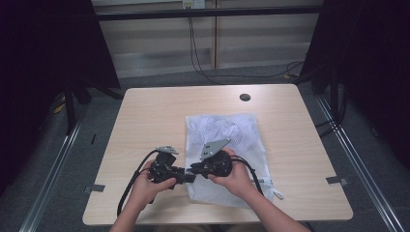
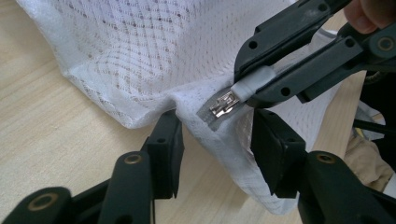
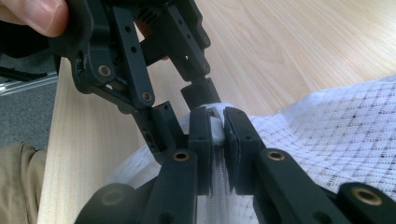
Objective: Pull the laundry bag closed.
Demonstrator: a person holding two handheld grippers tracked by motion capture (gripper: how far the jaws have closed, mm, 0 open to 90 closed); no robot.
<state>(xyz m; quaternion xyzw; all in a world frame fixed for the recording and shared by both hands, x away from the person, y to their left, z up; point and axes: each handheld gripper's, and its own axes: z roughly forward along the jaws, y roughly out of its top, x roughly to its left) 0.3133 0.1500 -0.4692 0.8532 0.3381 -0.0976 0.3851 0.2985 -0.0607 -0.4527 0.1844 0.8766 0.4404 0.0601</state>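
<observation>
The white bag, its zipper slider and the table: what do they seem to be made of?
White bag: probably synthetic mesh fabric; an open net weave shows. Zipper slider: shiny silvery metal, with a white tab, perhaps rubber or plastic, in the right gripper. Table: pale matte wood-grain top, maybe laminate.

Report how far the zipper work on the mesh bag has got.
Done: right tool clamps the white pull tab of the mesh bag. In hand: left tool straddles the bag's corner beside the metal slider, pads not yet pressing. Left: grip the corner, run the zipper.
</observation>
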